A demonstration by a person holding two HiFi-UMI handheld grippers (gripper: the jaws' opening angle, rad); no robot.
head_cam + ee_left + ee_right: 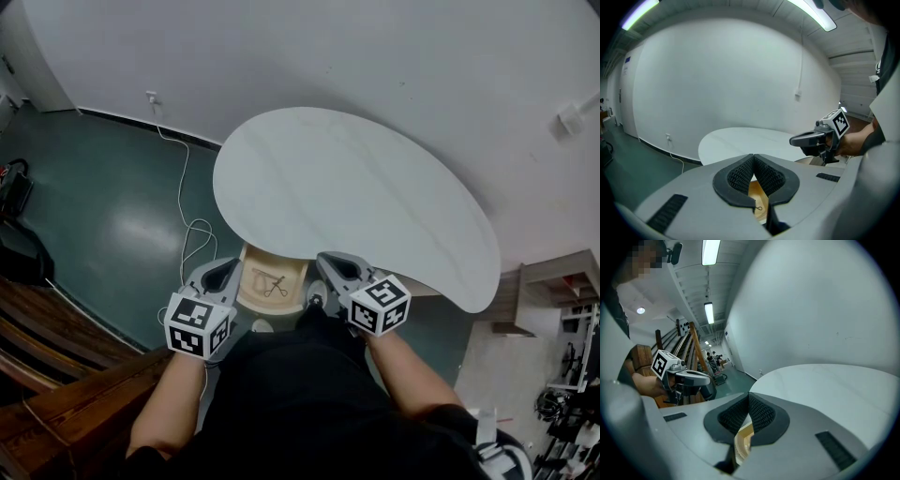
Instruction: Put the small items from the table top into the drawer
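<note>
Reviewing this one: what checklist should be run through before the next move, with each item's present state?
1. No small items on the table top: ok, none visible.
2. The drawer open: ok.
3. Something stowed inside it: ok, a dark scissors-like item lies there.
4. The left gripper empty: ok, jaws together, nothing between.
5. The right gripper empty: ok, jaws together, nothing between.
6. Further drawer contents: cannot tell, both grippers hide its edges.

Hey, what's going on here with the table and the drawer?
A person holds a gripper in each hand, flanking the open wooden drawer under the white table. The left gripper and the right gripper are both shut and empty. A small dark item lies in the drawer; no small items show on the table top.
</note>
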